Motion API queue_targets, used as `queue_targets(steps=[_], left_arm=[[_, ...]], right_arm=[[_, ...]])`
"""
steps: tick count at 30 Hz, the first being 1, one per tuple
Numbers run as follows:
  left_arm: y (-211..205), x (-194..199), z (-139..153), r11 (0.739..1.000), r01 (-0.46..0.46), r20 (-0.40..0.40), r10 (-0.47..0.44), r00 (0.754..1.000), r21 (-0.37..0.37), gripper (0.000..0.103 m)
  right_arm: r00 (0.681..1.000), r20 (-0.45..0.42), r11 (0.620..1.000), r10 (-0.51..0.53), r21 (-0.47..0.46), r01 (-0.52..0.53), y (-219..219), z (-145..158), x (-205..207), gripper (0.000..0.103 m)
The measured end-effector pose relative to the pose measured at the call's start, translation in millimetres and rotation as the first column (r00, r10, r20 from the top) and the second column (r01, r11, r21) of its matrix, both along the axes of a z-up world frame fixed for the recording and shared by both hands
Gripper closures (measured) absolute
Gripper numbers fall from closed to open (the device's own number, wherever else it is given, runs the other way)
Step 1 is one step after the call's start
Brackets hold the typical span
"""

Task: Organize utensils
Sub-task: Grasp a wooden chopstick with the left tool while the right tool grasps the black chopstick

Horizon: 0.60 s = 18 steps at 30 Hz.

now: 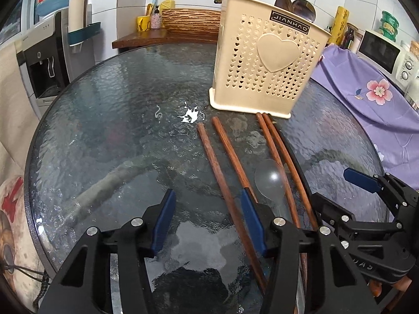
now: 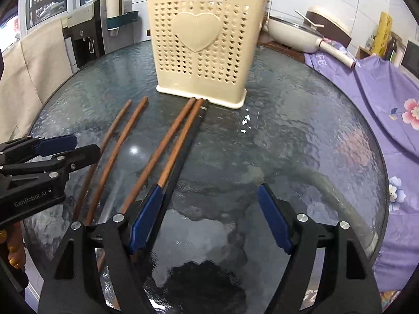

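Note:
A cream perforated utensil holder (image 1: pixel 267 60) (image 2: pixel 201 44) with a heart stands on the round glass table (image 1: pixel 104 104); spoon tops (image 1: pixel 284 0) stick out of it. In front of it lie a left pair of wooden chopsticks (image 1: pixel 217 162) (image 2: pixel 123 136), a right pair (image 1: pixel 275 144) (image 2: pixel 178 130), a clear plastic spoon (image 1: pixel 269 178) and a black-handled utensil (image 2: pixel 188 141). My left gripper (image 1: pixel 207 198) (image 2: pixel 85 145) is open low over the left pair, one stick lying between its fingers near the right pad. My right gripper (image 2: pixel 209 191) (image 1: pixel 337 188) is open, the black handle beside its left pad.
A purple floral cloth (image 2: pixel 379 91) covers the surface to the right of the table. Behind stand a water dispenser (image 1: pixel 49 60), a wooden tray (image 1: pixel 191 21), a white pan (image 2: pixel 293 34) and a microwave (image 1: pixel 379 49). The table's edge runs close below both grippers.

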<state>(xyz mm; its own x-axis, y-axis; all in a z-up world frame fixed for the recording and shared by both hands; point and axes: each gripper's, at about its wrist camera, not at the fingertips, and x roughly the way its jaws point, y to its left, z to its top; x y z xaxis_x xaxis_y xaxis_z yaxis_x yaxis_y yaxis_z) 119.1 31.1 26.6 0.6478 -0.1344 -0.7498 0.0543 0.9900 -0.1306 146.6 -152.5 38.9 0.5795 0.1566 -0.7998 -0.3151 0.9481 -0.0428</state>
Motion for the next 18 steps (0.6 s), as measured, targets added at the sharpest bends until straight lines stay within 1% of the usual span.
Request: queue_targets(steps=[4,5,7,9,10,14,16,18], left_arm=[[-4.0,1.6,-0.7,1.0,0.007,-0.004,-0.007,1.0,0.012,0.056],[-5.0,1.9,-0.7,1.0,0.01,-0.005,-0.01,1.0,0.014,0.058],[-6.5,2.7,-0.7,1.0,0.011,-0.007,-0.011,1.0,0.019,0.061],[-7.4,5.1,-0.2,1.0,0.008,-0.012,-0.007,1.0,0.023,0.067],[-7.7,7.1,0.1,1.0,0.006,-0.016,-0.005,1.0,0.024,0.068],[-10.7,16.6,1.4,0.999,0.009,-0.03,-0.008,1.0,0.039,0.076],[-13.8,24.3,2.4,0.999,0.014,-0.038,-0.012,0.999,0.048,0.079],[-17.0,31.1,2.3,0.999,0.017,-0.042,-0.014,0.999,0.051,0.081]], right_arm=[[1.0,-0.008,1.0,-0.005,0.004,0.005,-3.3,-1.4,3.0,0.028],[1.0,-0.012,1.0,-0.005,0.002,0.005,-2.7,-1.0,3.6,0.03],[1.0,-0.015,1.0,-0.001,0.001,0.001,-0.1,0.1,4.9,0.036],[1.0,-0.029,1.0,0.004,0.007,-0.004,3.6,0.1,8.0,0.039],[0.999,-0.035,1.0,0.007,0.008,-0.006,5.3,-0.6,9.6,0.043],[0.998,-0.066,1.0,-0.002,0.028,0.004,11.4,-4.1,18.2,0.049],[0.997,-0.081,0.999,-0.009,0.042,0.012,13.5,-4.6,22.8,0.056],[0.996,-0.093,0.998,-0.013,0.053,0.018,15.9,-4.7,30.0,0.059]])
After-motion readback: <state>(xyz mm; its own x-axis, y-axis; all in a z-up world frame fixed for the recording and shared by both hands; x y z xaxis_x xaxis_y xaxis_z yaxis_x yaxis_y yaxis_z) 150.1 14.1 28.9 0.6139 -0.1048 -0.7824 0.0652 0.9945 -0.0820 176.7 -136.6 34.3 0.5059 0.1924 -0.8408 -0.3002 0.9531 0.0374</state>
